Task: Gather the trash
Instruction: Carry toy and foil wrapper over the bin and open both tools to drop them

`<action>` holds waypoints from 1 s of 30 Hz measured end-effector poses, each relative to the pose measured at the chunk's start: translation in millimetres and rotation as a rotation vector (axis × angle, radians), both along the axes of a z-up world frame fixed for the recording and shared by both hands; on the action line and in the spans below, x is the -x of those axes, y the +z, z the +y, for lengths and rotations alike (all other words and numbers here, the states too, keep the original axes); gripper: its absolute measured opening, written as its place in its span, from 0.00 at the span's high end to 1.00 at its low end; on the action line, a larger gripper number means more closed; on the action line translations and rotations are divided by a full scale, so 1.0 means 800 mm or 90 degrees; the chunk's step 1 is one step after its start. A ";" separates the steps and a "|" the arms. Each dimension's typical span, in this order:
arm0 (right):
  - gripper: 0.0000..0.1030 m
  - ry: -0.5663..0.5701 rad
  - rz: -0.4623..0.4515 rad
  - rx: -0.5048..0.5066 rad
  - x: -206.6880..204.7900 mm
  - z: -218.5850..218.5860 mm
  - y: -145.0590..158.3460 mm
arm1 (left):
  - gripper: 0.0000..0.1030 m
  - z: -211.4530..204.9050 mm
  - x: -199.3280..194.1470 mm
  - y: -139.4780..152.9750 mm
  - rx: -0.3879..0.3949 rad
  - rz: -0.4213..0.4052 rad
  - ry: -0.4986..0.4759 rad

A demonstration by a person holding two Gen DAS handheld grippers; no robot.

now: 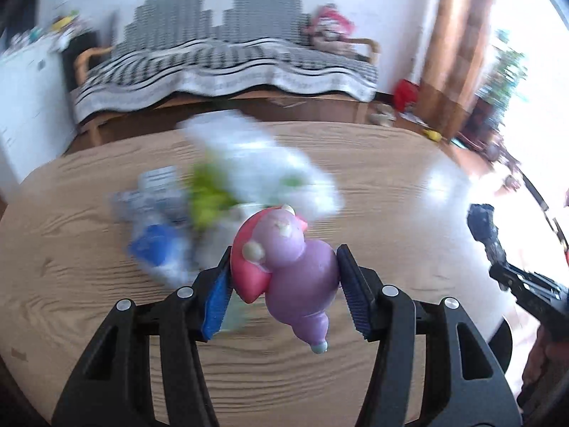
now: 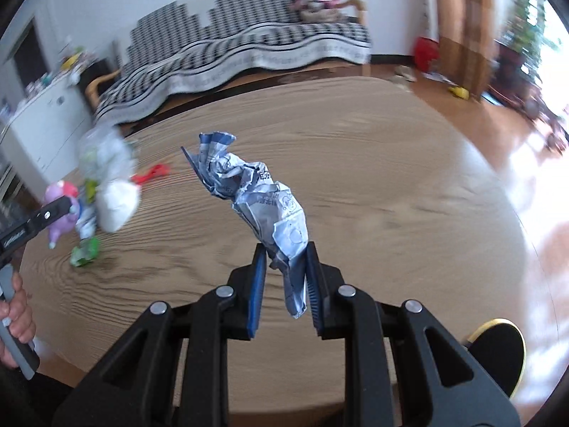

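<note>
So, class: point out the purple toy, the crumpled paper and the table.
purple toy [image 1: 302,270], left wrist view, its belly
crumpled paper [image 2: 263,210], right wrist view, its middle
table [image 2: 391,185], right wrist view, bare top

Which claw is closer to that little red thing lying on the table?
Left. The left claw, gripping a purple toy, is beside the pile near the red thing. The right claw, holding crumpled paper, is farther off.

Your left wrist camera sits just behind the left hand-held gripper [image 1: 284,277], looking forward and down across the wooden counter [image 1: 391,185] toward the sofa [image 1: 227,67]. Your right wrist camera looks the same way from behind the right hand-held gripper [image 2: 286,277]. Both views share the counter, the sofa, the far wall, and each catches the other gripper at its edge.
</note>
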State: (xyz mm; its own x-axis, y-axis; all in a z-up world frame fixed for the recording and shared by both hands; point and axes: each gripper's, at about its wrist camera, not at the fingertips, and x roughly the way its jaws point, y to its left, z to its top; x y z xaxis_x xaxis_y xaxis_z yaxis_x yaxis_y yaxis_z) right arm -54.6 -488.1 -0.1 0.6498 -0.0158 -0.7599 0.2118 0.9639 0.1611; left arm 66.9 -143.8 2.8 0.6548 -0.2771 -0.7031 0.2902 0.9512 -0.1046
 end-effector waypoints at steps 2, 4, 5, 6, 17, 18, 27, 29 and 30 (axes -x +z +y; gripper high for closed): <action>0.78 -0.042 0.002 -0.004 0.026 -0.040 -0.002 | 0.46 -0.040 0.013 -0.002 -0.001 -0.002 -0.042; 0.78 -0.093 0.002 -0.009 0.059 -0.086 -0.005 | 0.46 -0.090 0.028 -0.007 0.003 0.001 -0.093; 0.78 -0.113 0.002 -0.011 0.071 -0.104 -0.007 | 0.46 -0.114 0.036 -0.009 0.004 0.002 -0.119; 0.78 -0.141 0.004 -0.012 0.089 -0.127 -0.009 | 0.46 -0.133 0.043 -0.011 0.005 0.003 -0.138; 0.78 -0.395 0.115 -0.035 0.264 -0.322 -0.094 | 0.46 -0.415 0.186 -0.079 0.028 0.055 -0.439; 0.78 -0.414 0.134 -0.043 0.277 -0.335 -0.104 | 0.46 -0.431 0.194 -0.087 0.029 0.064 -0.454; 0.78 -0.465 0.207 -0.117 0.322 -0.387 -0.162 | 0.46 -0.560 0.259 -0.195 -0.026 0.149 -0.553; 0.78 -0.466 0.211 -0.120 0.321 -0.385 -0.164 | 0.46 -0.573 0.261 -0.213 -0.040 0.159 -0.556; 0.78 -0.465 0.212 -0.121 0.316 -0.385 -0.163 | 0.46 -0.579 0.259 -0.222 -0.046 0.167 -0.557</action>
State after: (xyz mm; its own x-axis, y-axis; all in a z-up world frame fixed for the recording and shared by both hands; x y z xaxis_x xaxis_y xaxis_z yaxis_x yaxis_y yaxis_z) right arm -307.5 -796.3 -130.8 0.2662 -0.1991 -0.9431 0.8401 0.5277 0.1257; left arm -140.4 -607.0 -175.0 0.0490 -0.5488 -0.8345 0.8855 0.4104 -0.2178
